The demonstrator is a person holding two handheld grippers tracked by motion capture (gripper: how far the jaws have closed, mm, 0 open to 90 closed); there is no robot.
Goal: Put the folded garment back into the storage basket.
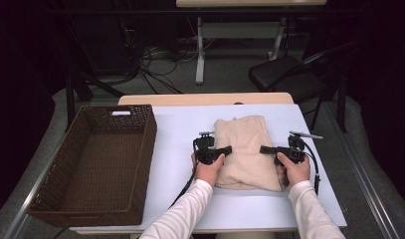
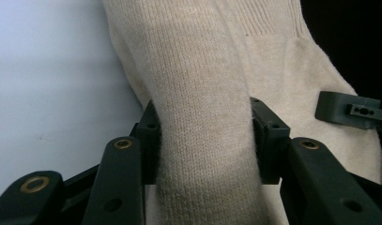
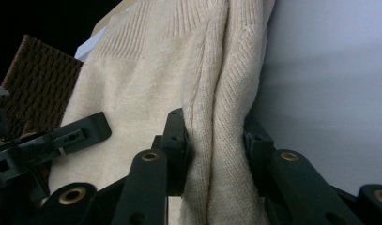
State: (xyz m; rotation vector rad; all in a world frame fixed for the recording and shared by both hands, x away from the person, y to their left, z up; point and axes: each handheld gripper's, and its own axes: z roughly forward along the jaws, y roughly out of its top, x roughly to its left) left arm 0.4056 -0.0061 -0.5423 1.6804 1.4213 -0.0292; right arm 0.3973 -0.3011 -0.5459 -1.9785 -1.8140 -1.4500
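— Dark room behind, with cables on the floor, a black chair [image 1: 285, 73] at the far right and another table's legs beyond. What's on the bench [image 1: 180, 134] from the high view?

— A folded beige sweater [image 1: 245, 152] lies right of centre on the pale bench top. A brown wicker basket [image 1: 98, 164] stands at the left edge, well apart from it. Two hands in white sleeves come in from below: the left gripper [image 1: 228, 149] reaches onto the sweater's left edge, the right gripper [image 1: 263, 149] onto its right edge, the jaws pointing toward each other.

— And the left gripper view?

— A raised fold of the sweater [image 2: 202, 108] runs up between the left gripper's [image 2: 205, 140] two black jaws, which press against it on both sides, so they grip the knit. Bare bench [image 2: 48, 93] shows to the left; the tip of the other gripper rests on the sweater at the right.

— The right gripper view?

— Same there: the right gripper [image 3: 214, 140] has its jaws clamped on a ribbed fold of the sweater [image 3: 146, 79]. Bench [image 3: 329, 79] lies to the right, the basket [image 3: 38, 84] and the other gripper's tip to the left.
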